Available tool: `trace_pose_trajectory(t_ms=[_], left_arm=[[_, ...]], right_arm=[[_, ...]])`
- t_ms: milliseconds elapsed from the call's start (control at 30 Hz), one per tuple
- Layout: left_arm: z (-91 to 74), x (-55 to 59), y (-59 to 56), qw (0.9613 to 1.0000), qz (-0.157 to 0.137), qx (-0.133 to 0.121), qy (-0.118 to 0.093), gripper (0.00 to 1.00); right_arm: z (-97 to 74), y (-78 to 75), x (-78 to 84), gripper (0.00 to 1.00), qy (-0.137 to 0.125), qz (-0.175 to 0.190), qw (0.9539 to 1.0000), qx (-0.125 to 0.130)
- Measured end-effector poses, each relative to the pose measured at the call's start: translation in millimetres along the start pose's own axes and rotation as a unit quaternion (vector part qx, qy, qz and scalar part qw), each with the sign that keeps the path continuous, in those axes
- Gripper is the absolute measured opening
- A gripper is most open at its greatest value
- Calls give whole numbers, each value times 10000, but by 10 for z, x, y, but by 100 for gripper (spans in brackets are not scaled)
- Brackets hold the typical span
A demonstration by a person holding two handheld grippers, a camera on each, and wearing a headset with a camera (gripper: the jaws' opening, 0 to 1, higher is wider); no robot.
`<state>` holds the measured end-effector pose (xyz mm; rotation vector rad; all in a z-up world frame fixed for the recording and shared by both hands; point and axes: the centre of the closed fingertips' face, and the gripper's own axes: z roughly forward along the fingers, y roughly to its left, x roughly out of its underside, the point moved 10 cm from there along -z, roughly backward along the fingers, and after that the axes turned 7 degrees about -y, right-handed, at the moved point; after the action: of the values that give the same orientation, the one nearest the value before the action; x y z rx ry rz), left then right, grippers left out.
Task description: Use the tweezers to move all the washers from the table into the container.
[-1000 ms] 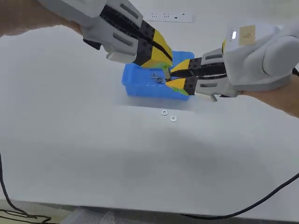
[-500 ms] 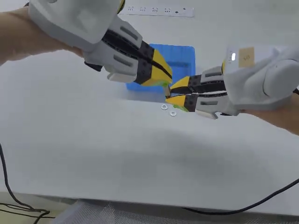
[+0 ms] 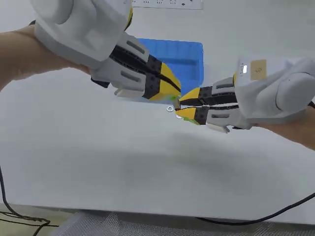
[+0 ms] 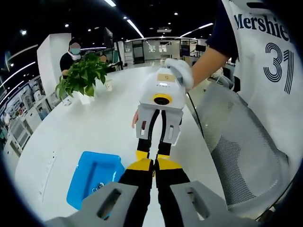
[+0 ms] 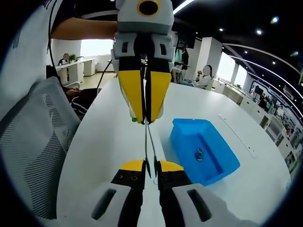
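Note:
Two small metal washers (image 3: pixel 170 108) lie on the white table just in front of the blue container (image 3: pixel 183 56). My left gripper (image 3: pixel 176 93) comes in from the upper left and my right gripper (image 3: pixel 183 104) from the right, tips almost touching just above the washers. Thin metal tweezers (image 5: pixel 149 142) run from the left gripper (image 5: pixel 144 118) down into the right gripper (image 5: pixel 150 168); both sets of jaws are shut on them. The tweezers' tips are hidden. Some washers (image 5: pixel 200 153) lie inside the container (image 5: pixel 215 163), which the left gripper view also shows (image 4: pixel 90 175).
A power strip (image 3: pixel 167 3) lies at the table's far edge, behind the container. A black cable (image 3: pixel 275 212) crosses the near right corner, and the table's front edge (image 3: pixel 147 212) runs along the bottom. A potted plant (image 4: pixel 80 78) stands farther along the table.
Both grippers have moved together from over the container toward me, down to the two washers on the table. The right gripper's jaws have drawn closer together. The head camera has shifted too.

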<state>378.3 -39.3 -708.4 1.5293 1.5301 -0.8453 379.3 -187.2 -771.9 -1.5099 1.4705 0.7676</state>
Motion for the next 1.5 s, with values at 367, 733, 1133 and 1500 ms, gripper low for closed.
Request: trace_pose_trajectory(t_ms=[367, 733, 1133, 1500], left_arm=[[108, 209, 80, 9998, -164, -35, 97, 6], [119, 147, 127, 9999, -54, 6, -133, 5], [162, 122, 131, 10000, 12, 52, -67, 5], [169, 122, 128, 9999, -107, 102, -17, 5]], right_arm=[[96, -88, 151, 10, 5, 192, 9998, -28], [61, -84, 175, 11, -55, 267, 9996, 47], [62, -95, 205, 11, -51, 326, 9994, 104], [84, -92, 216, 11, -24, 349, 9994, 28]])
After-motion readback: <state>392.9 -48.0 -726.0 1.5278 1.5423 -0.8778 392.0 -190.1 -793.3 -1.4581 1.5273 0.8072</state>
